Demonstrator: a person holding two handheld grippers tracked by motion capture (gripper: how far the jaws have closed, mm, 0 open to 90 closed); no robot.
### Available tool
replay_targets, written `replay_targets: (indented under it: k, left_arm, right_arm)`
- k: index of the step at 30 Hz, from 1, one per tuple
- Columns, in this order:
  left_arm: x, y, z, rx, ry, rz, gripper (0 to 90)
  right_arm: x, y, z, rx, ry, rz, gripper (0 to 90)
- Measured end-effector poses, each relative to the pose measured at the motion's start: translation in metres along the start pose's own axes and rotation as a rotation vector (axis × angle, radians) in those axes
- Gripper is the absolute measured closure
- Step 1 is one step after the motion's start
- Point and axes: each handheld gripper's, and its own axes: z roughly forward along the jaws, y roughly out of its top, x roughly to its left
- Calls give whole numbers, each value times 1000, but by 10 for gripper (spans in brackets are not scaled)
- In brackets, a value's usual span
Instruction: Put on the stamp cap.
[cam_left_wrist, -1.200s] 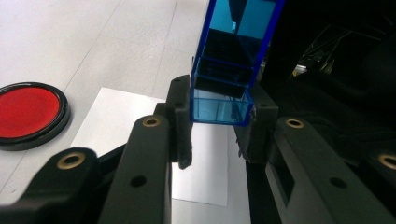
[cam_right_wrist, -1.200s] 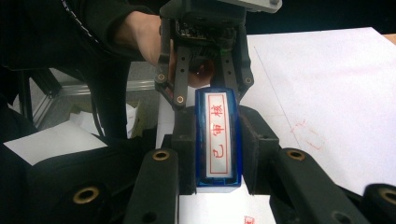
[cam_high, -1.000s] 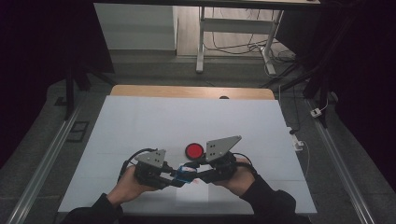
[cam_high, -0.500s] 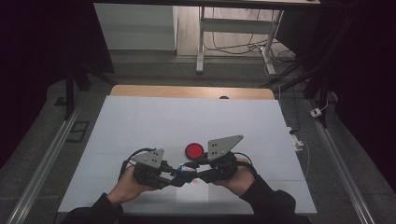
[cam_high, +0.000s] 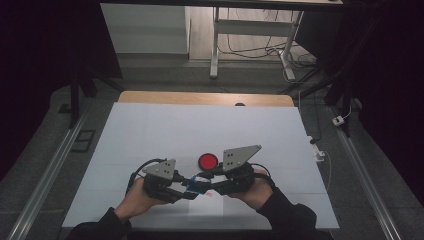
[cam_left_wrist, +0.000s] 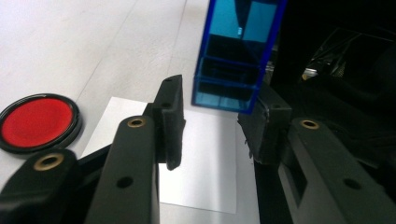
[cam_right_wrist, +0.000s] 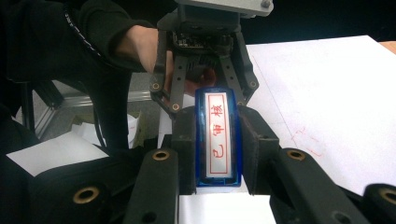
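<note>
A: Where is the translucent blue rectangular plastic stamp (cam_right_wrist: 218, 140)?

B: Clamped between the right gripper (cam_high: 216, 186)'s 2 jaws, above the white paper sheet (cam_left_wrist: 205, 158), its far end cut off in the left gripper view.

A: And the left gripper (cam_high: 186, 189)?

B: Its jaws have just been opening; they stand apart, clear of the stamp. Round red ink pad (cam_high: 207, 161) unmoved since before.

Looked like lab or test room: white-topped table (cam_high: 150, 125) between aluminium rails (cam_high: 47, 175), metal desk frame (cam_high: 216, 40), loose cables (cam_high: 240, 47) on floor.
</note>
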Motion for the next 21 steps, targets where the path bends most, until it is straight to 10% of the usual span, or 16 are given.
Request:
replay_targets:
  k: [21]
  left_arm:
    - [-6, -3, -12, 54, 163, -103, 312]
  right_arm:
    - [0, -1, -5, 15, -51, 28, 700]
